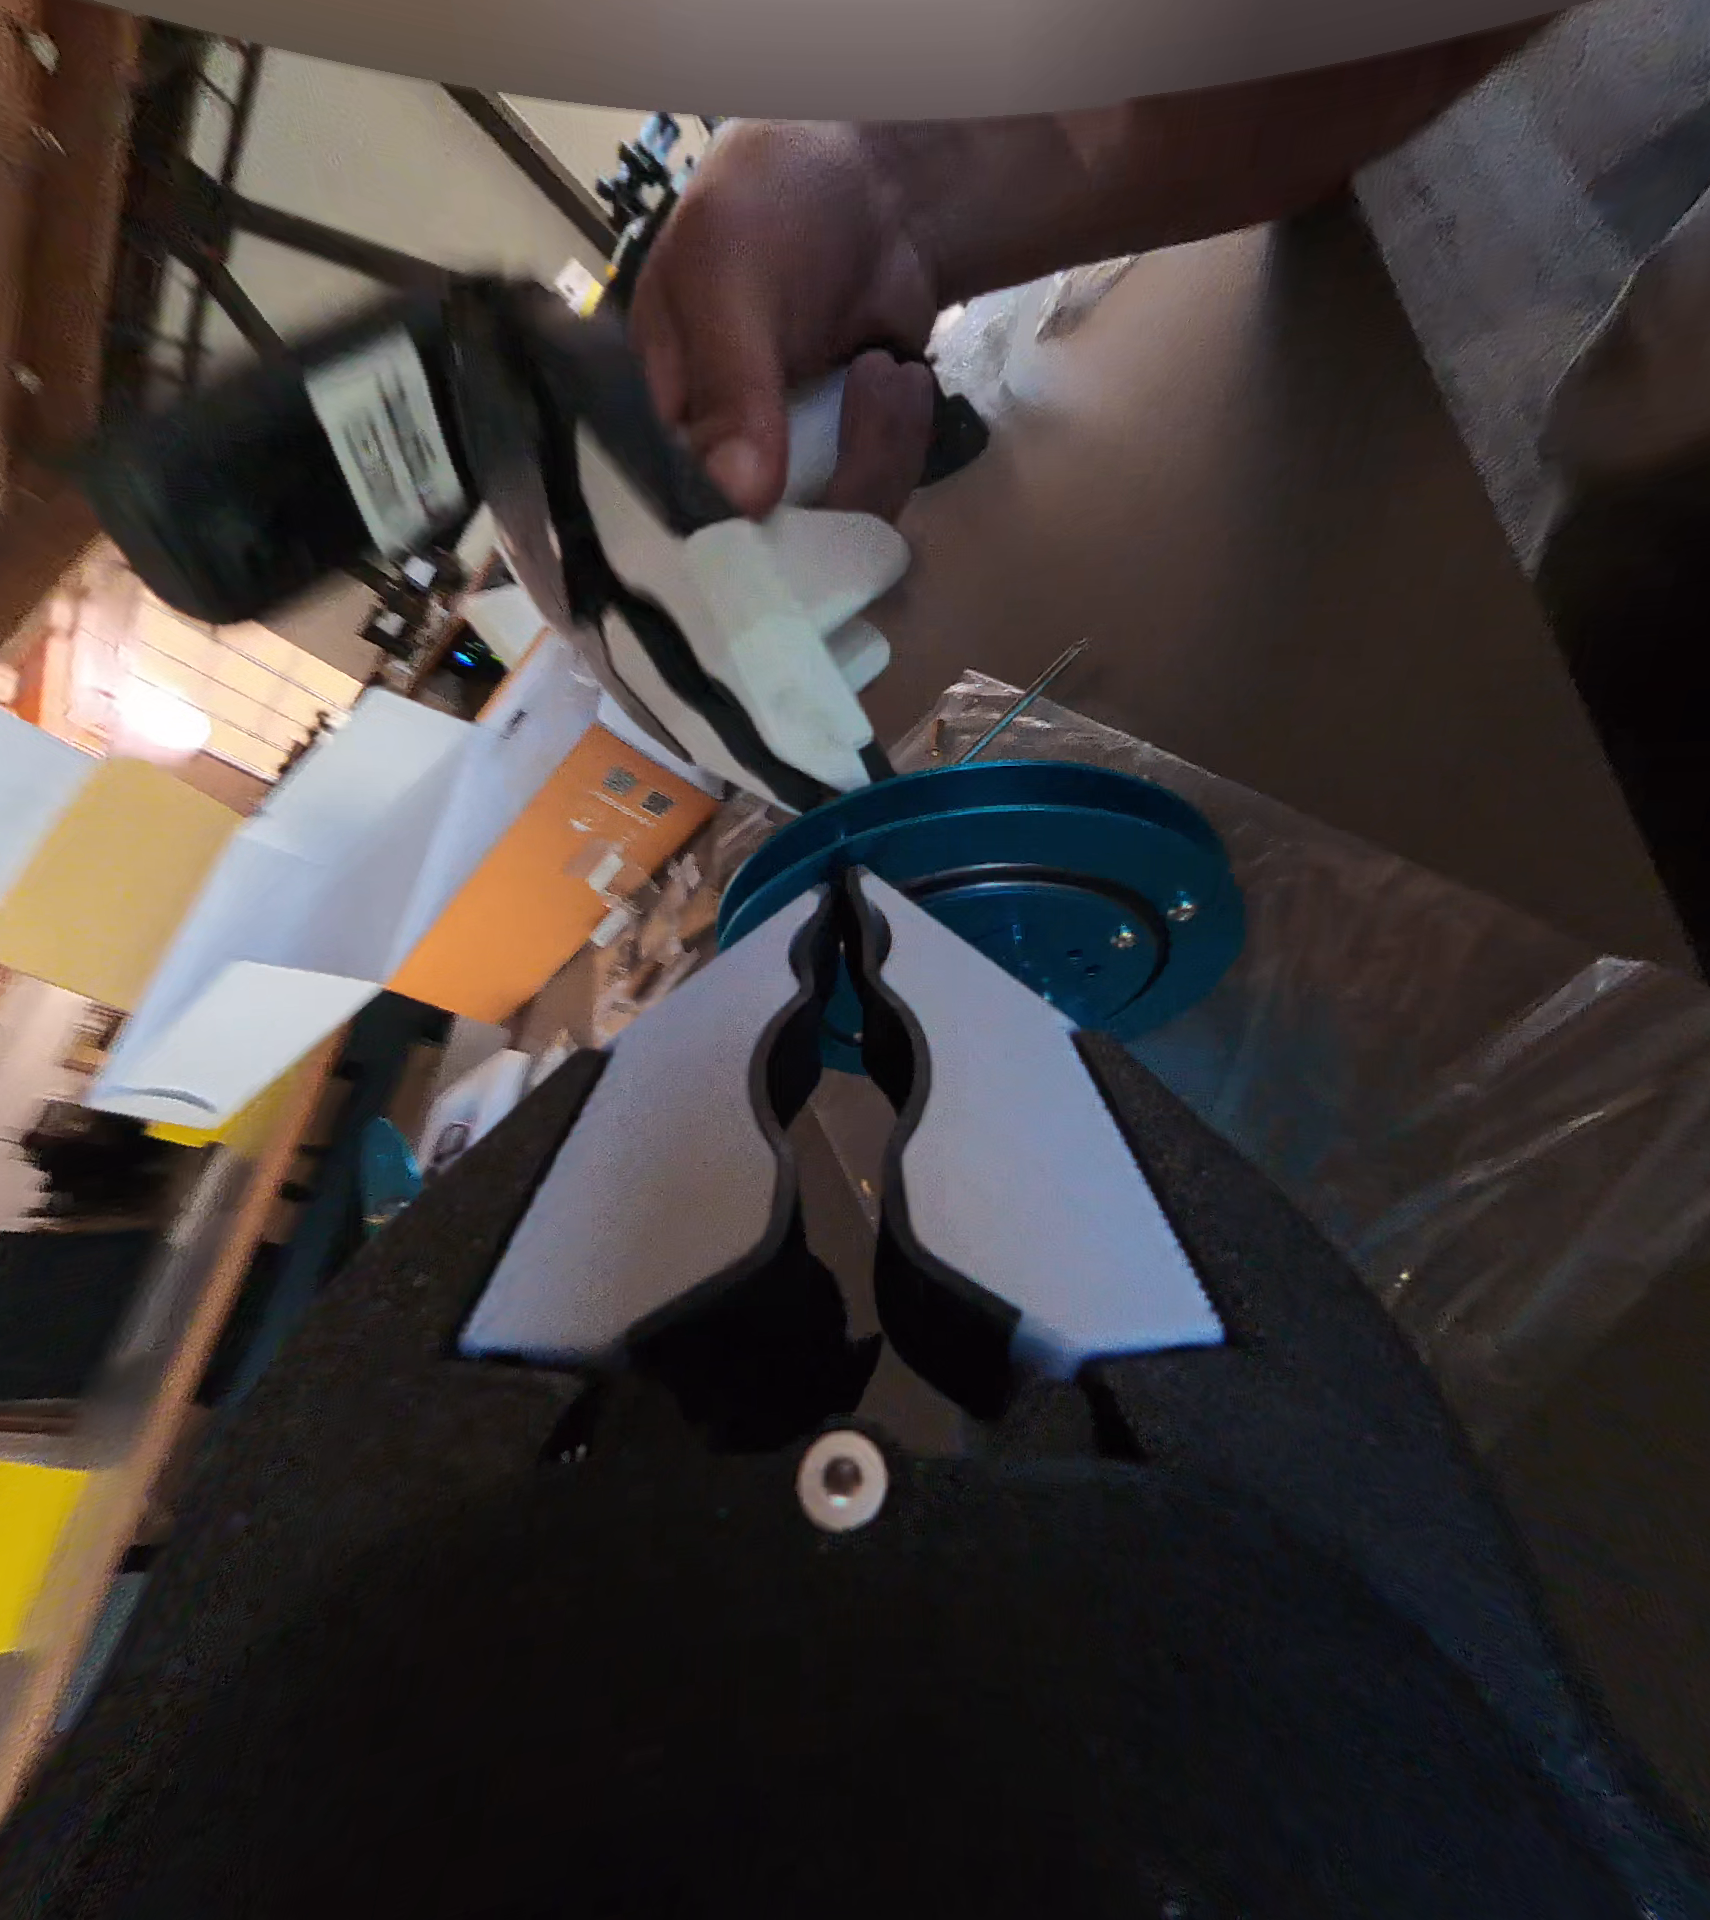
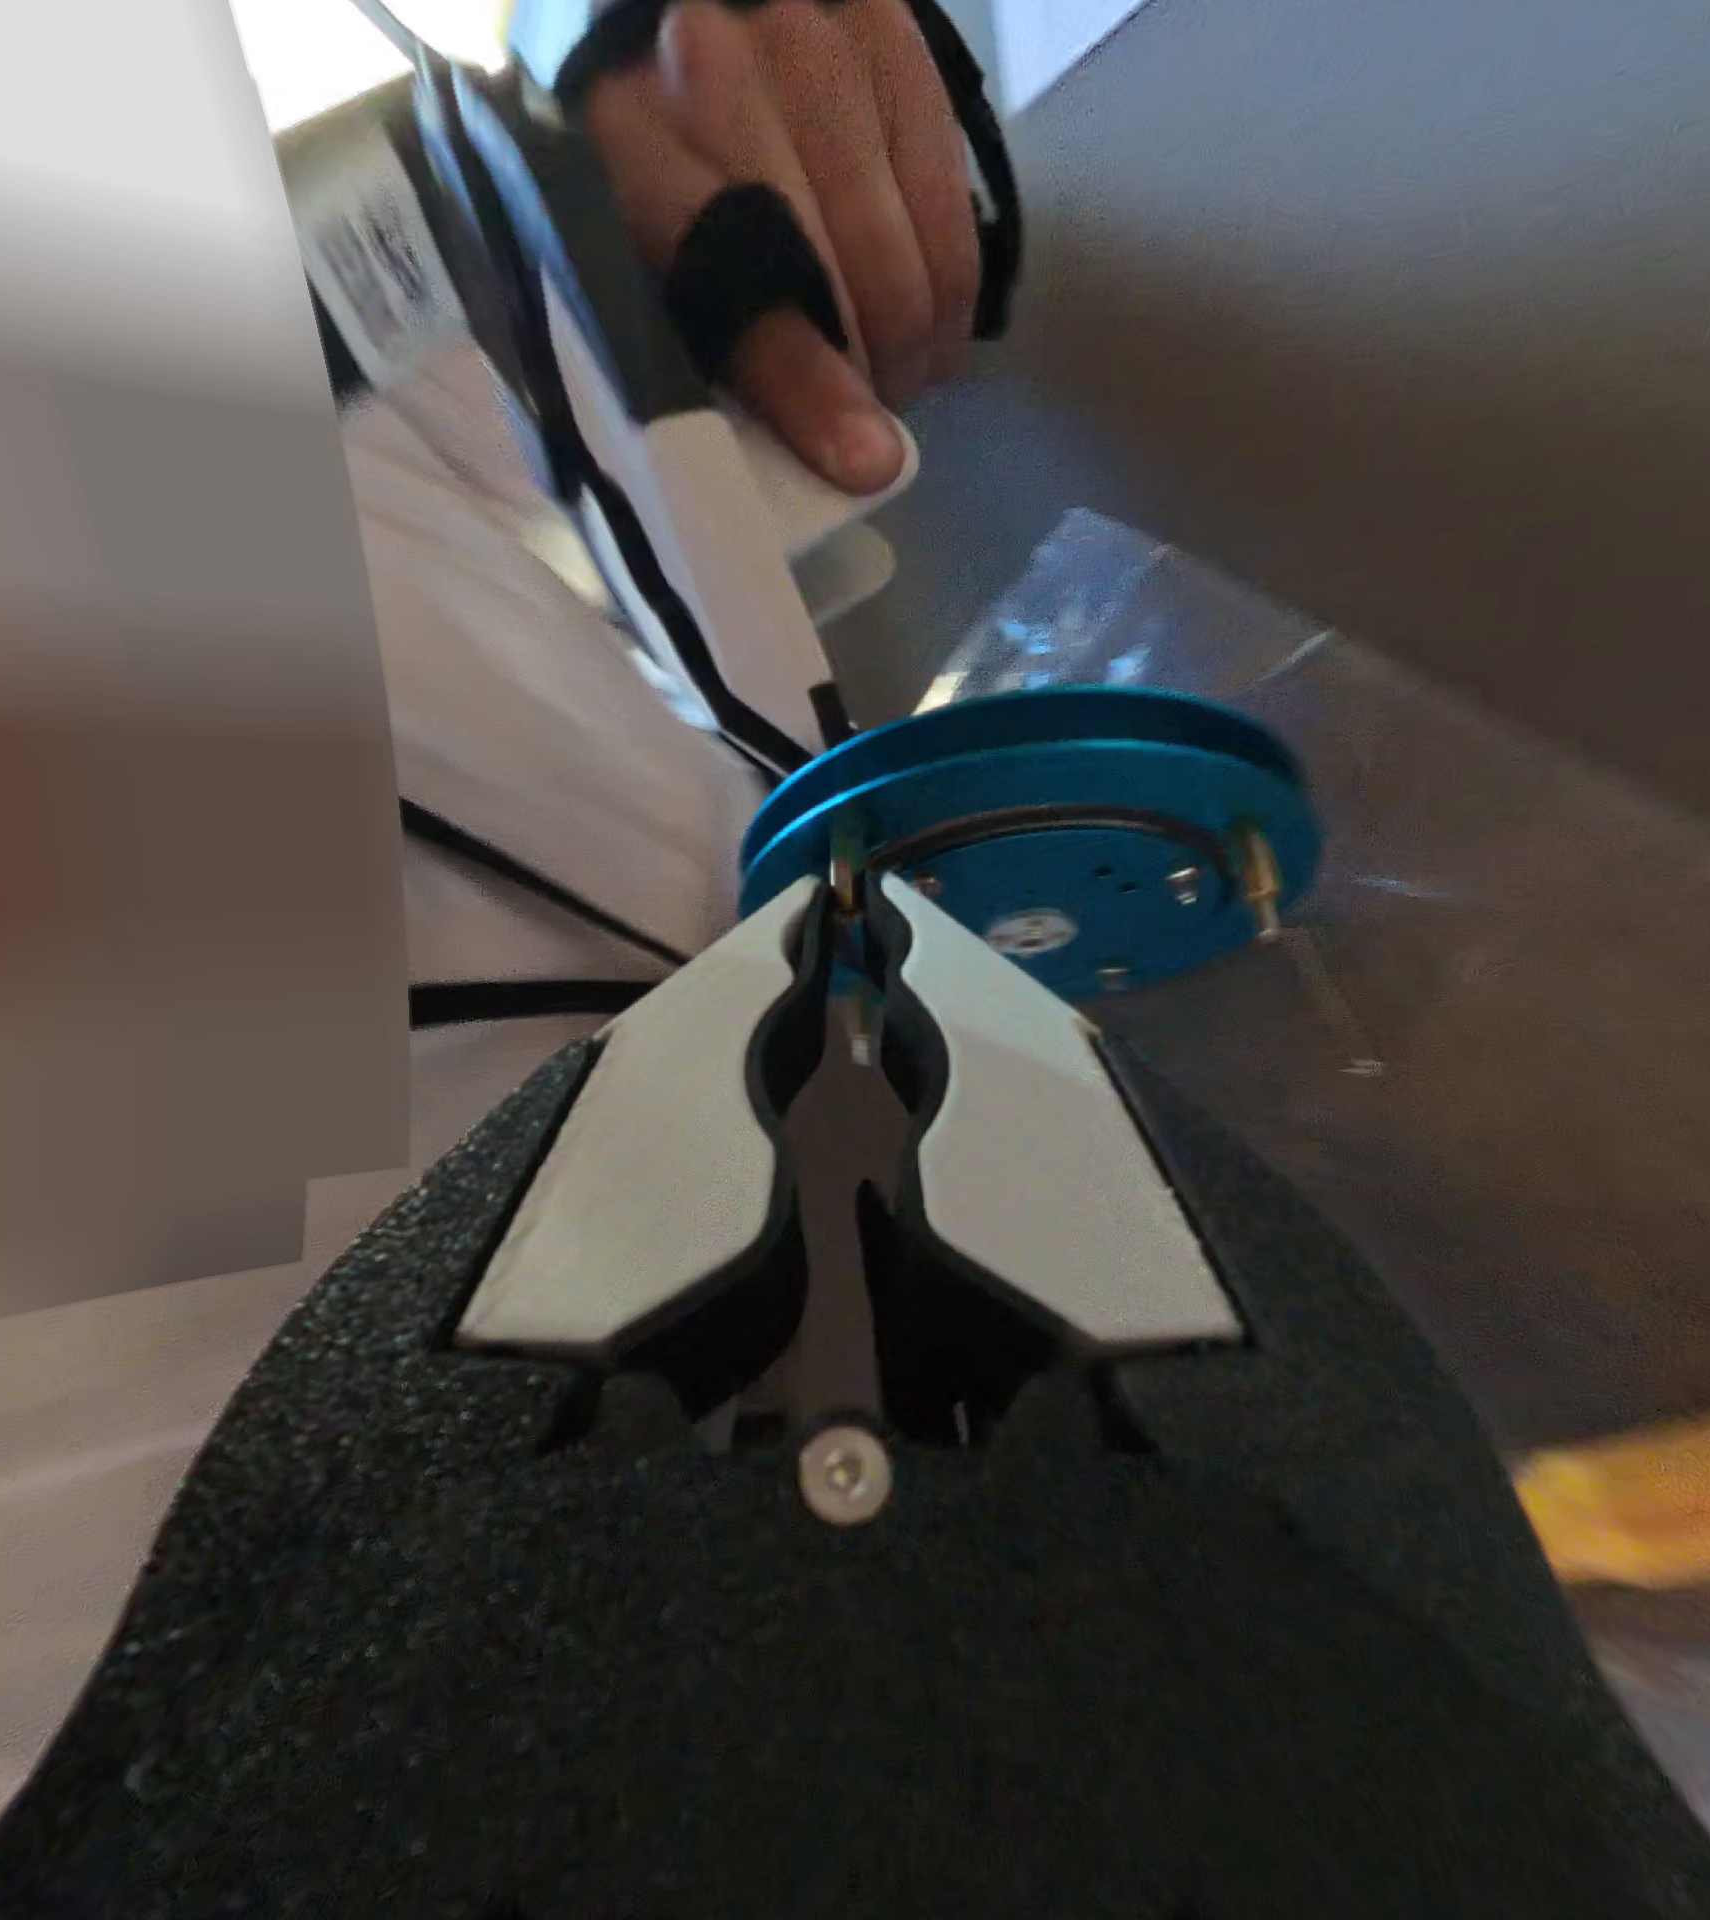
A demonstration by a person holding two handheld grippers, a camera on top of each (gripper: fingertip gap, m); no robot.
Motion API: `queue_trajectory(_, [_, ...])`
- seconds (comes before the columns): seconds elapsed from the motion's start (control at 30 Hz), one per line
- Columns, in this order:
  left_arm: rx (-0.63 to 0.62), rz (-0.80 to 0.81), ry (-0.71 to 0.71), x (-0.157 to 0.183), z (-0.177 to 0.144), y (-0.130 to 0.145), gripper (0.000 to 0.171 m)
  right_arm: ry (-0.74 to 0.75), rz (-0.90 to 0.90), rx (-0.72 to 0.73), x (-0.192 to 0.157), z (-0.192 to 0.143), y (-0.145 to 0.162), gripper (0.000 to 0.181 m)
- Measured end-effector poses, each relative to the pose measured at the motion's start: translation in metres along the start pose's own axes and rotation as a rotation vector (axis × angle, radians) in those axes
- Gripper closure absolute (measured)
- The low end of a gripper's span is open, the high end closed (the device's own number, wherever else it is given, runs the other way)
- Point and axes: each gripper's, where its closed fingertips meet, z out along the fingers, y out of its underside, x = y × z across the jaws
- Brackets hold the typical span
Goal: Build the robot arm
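We clamp our left gripper [image 1: 846, 891] and right gripper [image 2: 851, 894] on opposite rims of the blue two-disc assembly [image 1: 1027, 873], holding it steady between us just above the plastic-covered surface [image 1: 1453, 1039].

The blue disc assembly [image 1: 996, 831] carried silver screw heads and, in the right wrist view [image 2: 1038, 790], brass standoffs and a black ring. Nearest it, the left gripper [image 1: 846, 894] and right gripper [image 2: 856, 894] each showed white fingers edged in black on a speckled black body. Behind the disc lay clear plastic sheeting [image 1: 1453, 1091]; farther off stood an orange panel [image 1: 539, 883] and white boxes [image 1: 311, 883].
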Motion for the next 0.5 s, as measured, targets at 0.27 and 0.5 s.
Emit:
queue_trajectory(0.27, [0.115,-0.452,0.160,-0.015,-0.006,0.004,0.171,-0.083,-0.026,0.041,0.008,-0.003,-0.003,0.177])
queue_trajectory(0.5, [0.175,-0.864,0.392,-0.019,-0.009,0.013,0.155,-0.010,-0.090,0.089,0.019,-0.007,-0.011,0.177])
